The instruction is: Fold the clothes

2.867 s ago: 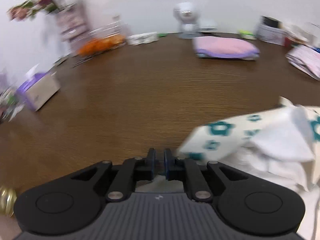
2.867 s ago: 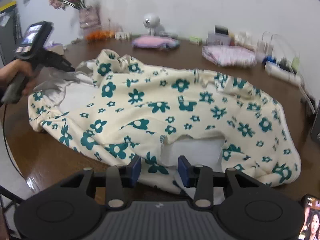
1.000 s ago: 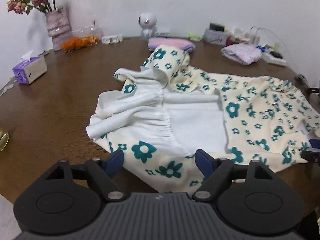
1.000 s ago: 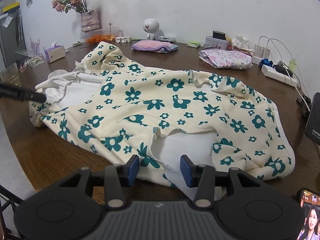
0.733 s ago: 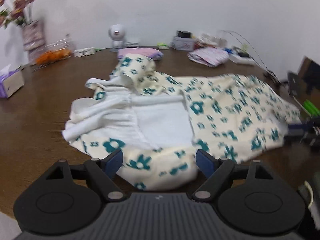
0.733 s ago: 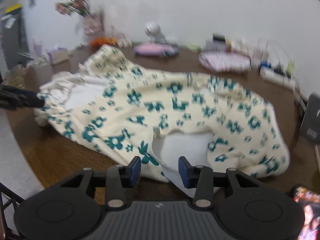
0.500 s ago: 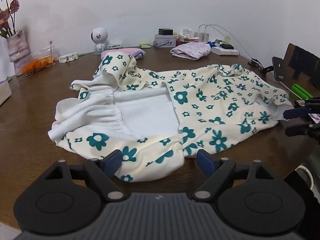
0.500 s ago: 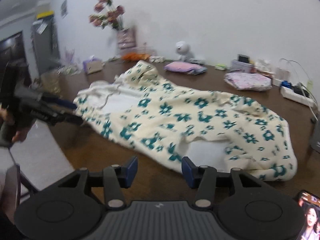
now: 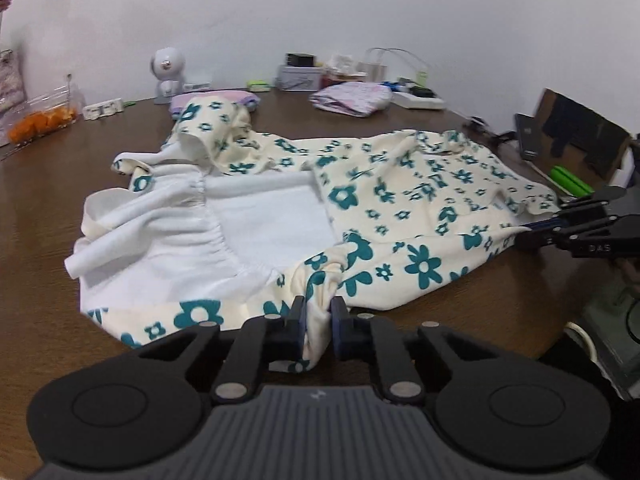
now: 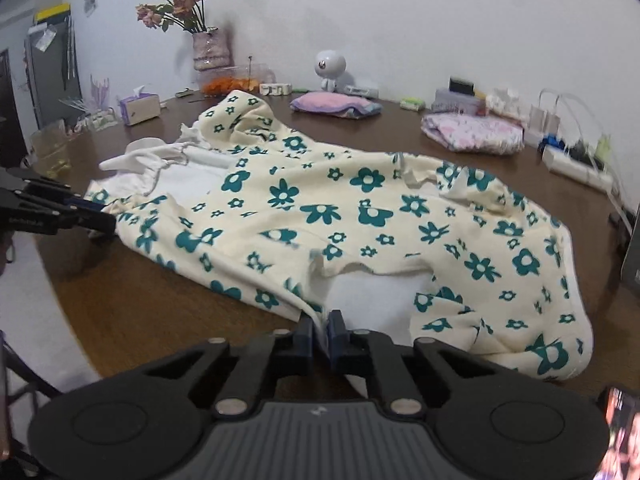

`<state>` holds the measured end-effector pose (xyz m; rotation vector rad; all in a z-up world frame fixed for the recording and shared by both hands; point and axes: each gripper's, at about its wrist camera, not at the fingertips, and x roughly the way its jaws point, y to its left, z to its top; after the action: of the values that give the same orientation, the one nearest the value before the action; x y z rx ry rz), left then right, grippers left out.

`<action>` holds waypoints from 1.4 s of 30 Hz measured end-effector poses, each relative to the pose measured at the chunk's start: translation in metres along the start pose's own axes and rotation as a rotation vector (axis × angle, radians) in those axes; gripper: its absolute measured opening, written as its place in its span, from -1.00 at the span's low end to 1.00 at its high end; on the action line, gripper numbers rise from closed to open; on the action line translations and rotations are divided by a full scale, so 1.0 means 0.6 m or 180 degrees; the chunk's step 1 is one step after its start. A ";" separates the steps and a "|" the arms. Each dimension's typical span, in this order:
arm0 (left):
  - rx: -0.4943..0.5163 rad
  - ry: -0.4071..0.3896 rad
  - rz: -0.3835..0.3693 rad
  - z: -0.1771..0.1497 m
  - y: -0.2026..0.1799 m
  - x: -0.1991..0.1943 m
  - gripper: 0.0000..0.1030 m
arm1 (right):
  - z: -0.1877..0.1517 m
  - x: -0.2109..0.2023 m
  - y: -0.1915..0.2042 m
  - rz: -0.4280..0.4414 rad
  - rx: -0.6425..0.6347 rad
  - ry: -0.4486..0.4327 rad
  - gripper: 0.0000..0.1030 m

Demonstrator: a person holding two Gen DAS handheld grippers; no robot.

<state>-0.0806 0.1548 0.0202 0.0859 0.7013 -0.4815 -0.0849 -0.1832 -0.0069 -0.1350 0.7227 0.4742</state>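
Garment (image 10: 360, 216), cream with teal flowers, lay spread and rumpled on the brown table (image 10: 152, 304), white lining showing. Left gripper (image 9: 318, 316) was clenched on a bunched fold at the near hem; right gripper (image 10: 320, 326) was pinched tight on the near edge too. It looked soft, thick, limp and likely to sag, so edges and corners seemed the surest holds.
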 end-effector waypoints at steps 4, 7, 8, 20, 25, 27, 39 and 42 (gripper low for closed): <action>0.0166 -0.0083 0.0049 -0.013 -0.021 -0.032 -0.64 | -0.029 -0.043 0.022 0.0014 -0.0249 -0.0067 -0.77; 0.0263 -0.0176 0.0126 -0.023 -0.023 -0.038 -0.19 | -0.042 -0.061 0.029 0.0192 -0.0336 -0.0213 -0.08; 0.0306 -0.0183 0.0143 -0.025 -0.022 -0.036 -0.04 | -0.043 -0.061 0.031 0.0238 -0.0355 -0.0247 0.03; 0.0405 0.0050 -0.0286 -0.019 0.002 -0.018 -0.79 | -0.037 -0.031 0.014 0.0256 -0.0223 -0.0300 -0.93; 0.0687 -0.0298 -0.0429 0.039 0.004 -0.070 -0.80 | 0.000 -0.037 -0.021 0.0382 -0.0100 -0.0243 -0.95; 0.0881 -0.0357 -0.0386 0.081 0.016 -0.050 -0.80 | 0.027 -0.029 -0.040 0.0358 -0.0013 -0.0212 -0.95; -0.0159 -0.0396 -0.0141 0.129 0.178 -0.004 0.43 | 0.088 -0.037 -0.082 -0.0464 0.0091 -0.0345 -0.16; -0.0237 -0.0238 -0.0035 0.096 0.185 -0.016 0.43 | 0.043 -0.102 -0.099 -0.0278 -0.0014 -0.0401 -0.06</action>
<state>-0.0018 0.2436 0.0613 -0.0059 0.6460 -0.4665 -0.0817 -0.2512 0.0502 -0.1390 0.5900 0.3972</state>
